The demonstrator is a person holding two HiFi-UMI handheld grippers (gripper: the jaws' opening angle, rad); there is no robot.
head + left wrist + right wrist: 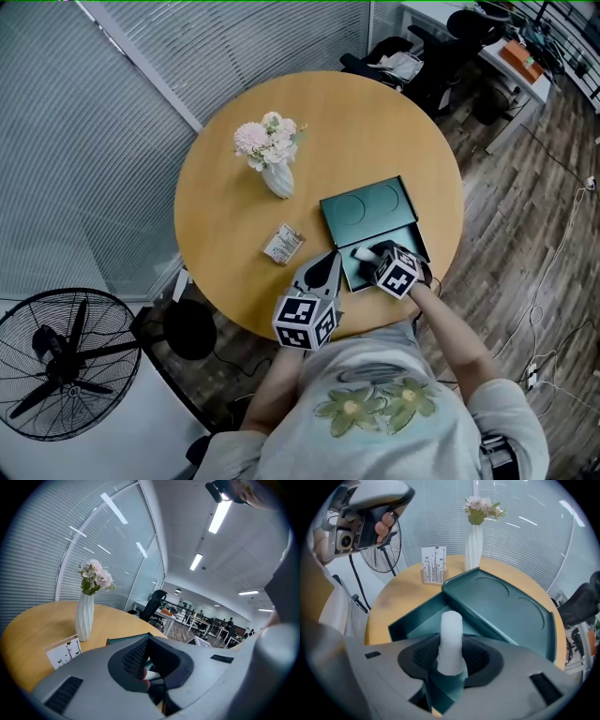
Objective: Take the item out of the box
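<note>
An open teal box (403,192) lies on the round wooden table (234,216), its lid (501,602) folded back flat. My right gripper (375,255) reaches into the box's near compartment (408,620). In the right gripper view, a white cylinder (451,634) stands upright between this gripper's (451,656) pads, which press on its sides. The cylinder's tip (362,253) shows just ahead of the marker cube. My left gripper (328,262) hovers over the table's front edge just left of the box. In its own view the left gripper (151,660) is slightly open with nothing held.
A white vase of pink flowers (277,178) stands at mid-table. A small card holder (282,244) sits left of the box. A floor fan (61,361) stands beside the table at lower left. Office chairs and desks (441,47) lie beyond the far edge.
</note>
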